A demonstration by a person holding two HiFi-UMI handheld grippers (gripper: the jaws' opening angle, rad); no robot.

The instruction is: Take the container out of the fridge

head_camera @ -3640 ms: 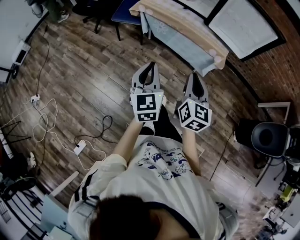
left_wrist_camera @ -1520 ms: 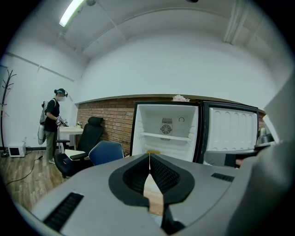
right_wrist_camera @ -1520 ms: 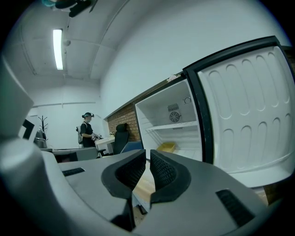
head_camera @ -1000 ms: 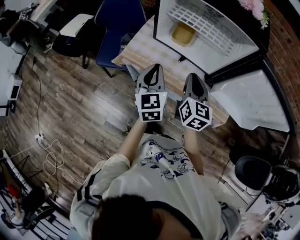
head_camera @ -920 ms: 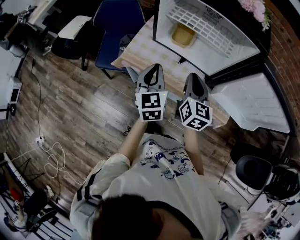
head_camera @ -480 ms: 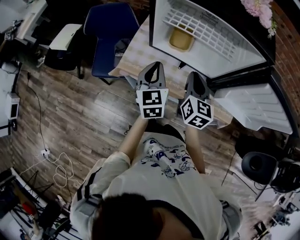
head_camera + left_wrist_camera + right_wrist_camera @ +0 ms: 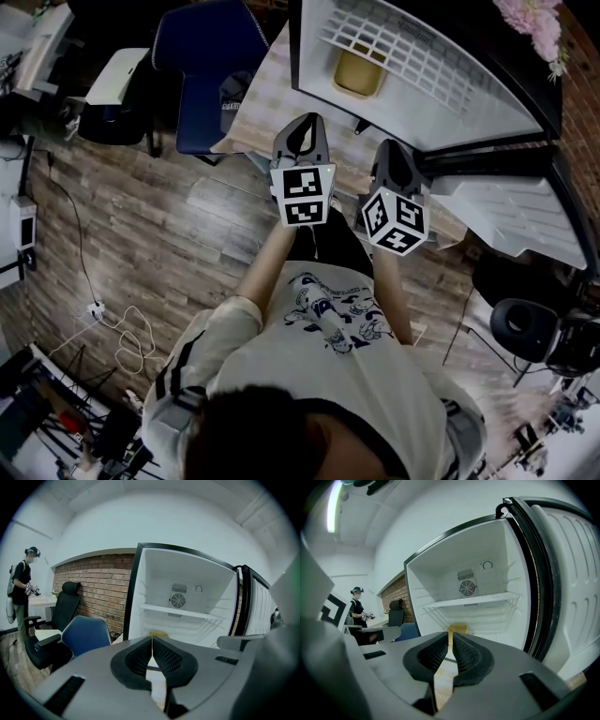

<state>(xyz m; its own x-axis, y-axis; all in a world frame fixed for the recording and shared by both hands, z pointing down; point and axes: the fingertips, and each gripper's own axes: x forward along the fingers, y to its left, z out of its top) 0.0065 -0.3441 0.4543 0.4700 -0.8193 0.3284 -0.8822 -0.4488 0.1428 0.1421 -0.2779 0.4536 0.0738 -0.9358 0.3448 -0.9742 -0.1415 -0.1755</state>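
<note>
Facing an open fridge [image 7: 441, 98] standing on a table [image 7: 267, 94], door swung off to the right. Spotting the small yellow container [image 7: 359, 71] on the fridge floor, under the wire shelf [image 7: 473, 601]. Holding the left gripper [image 7: 303, 139] and right gripper [image 7: 395, 159] well short of it, jaws of both pressed together on nothing. Judging the container light, stiff, smooth-walled, likely slippery; planning on pinching one rim wall. Reading its top from the head view alone; reading the back-wall fan [image 7: 467, 588] and the clearance under the shelf from the gripper views alone.
</note>
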